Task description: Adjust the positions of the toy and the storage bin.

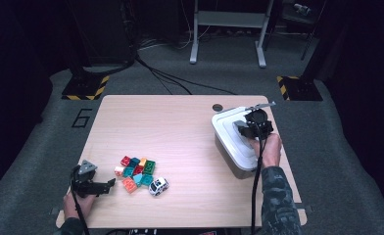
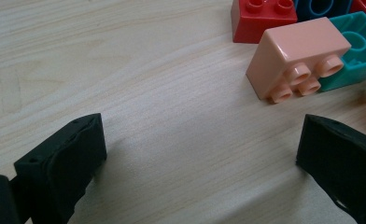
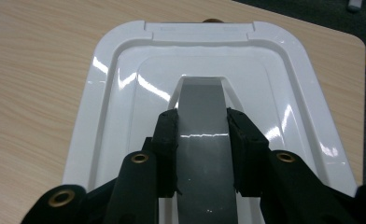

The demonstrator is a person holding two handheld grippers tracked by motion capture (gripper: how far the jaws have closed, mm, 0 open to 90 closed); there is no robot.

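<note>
While our right gripper clamps the lid's grey handle, box walls half hidden, left gripper spread wide, bricks cut off.

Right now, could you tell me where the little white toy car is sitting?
In the high view, the toy car sits near the table's front edge, at the right end of the block pile, right of the left gripper.

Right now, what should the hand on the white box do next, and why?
Probably lift straight up. The right tool is shut on the grey handle of the white lid, which still sits on the box, and the bricks wait outside.
</note>
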